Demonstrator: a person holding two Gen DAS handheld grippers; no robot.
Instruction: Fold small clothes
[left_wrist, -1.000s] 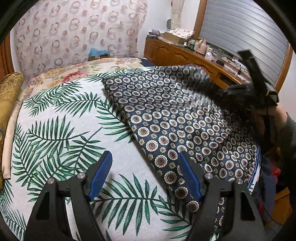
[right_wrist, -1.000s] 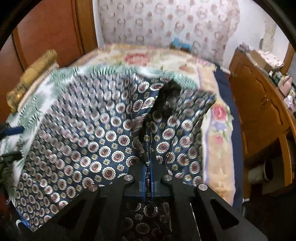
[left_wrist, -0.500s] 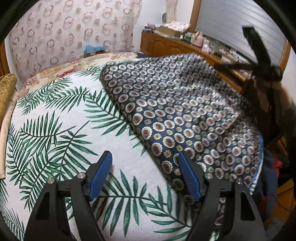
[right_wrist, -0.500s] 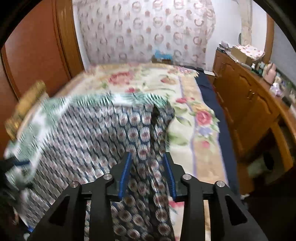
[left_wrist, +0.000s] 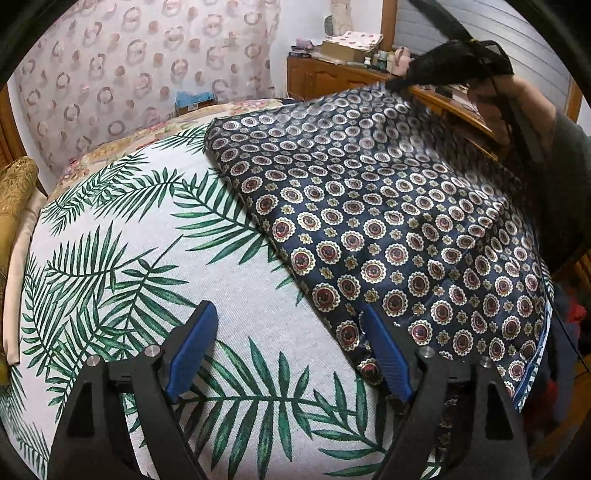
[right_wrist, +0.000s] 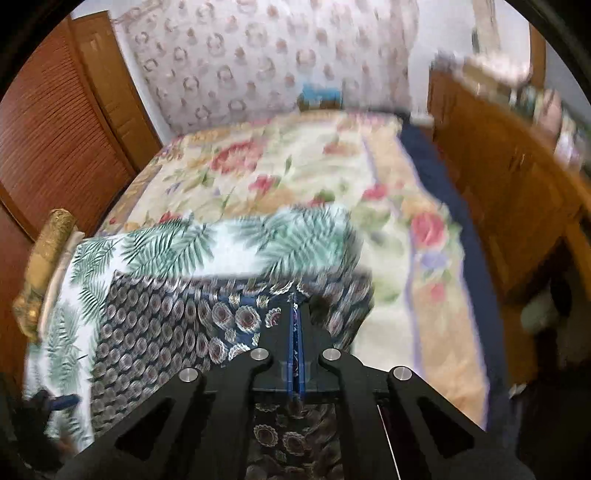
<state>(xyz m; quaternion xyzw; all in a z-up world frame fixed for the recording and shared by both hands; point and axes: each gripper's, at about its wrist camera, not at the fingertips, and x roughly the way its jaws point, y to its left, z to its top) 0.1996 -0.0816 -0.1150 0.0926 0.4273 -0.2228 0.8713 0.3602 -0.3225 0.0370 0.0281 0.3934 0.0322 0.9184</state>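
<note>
Bedroom walls with ring-patterned paper stand behind a wide bed, and on the bed lies a white cloth with green palm leaves (left_wrist: 155, 258). On that cloth rests the dark blue garment with round flower dots (left_wrist: 388, 206). It covers the right side of the palm cloth, and its near end hangs over the bed's near edge.

The right claw (right_wrist: 295, 314) is clenched tight on the far right part of the garment, with a thin bit of fabric pinched between its blue pads. From the left wrist view that claw (left_wrist: 402, 83) lifts the far corner up off the bed, so the fabric slopes down from it to the bed. A hand and a grey sleeve (left_wrist: 569, 155) are behind it.

The left claw (left_wrist: 288, 354) is wide apart and its jaws are opening. Nothing is pinched in it. Its right finger (left_wrist: 388, 358) sits at the garment's near left edge, and its left finger is over bare palm cloth.

Under the palm cloth is a flowery bedspread (right_wrist: 295, 162). A gold pillow (left_wrist: 14, 206) lies at the bed's left edge. A wooden dresser (left_wrist: 332, 75) with small things on top stands to the right. Brown slatted doors (right_wrist: 55, 136) are on the left.
</note>
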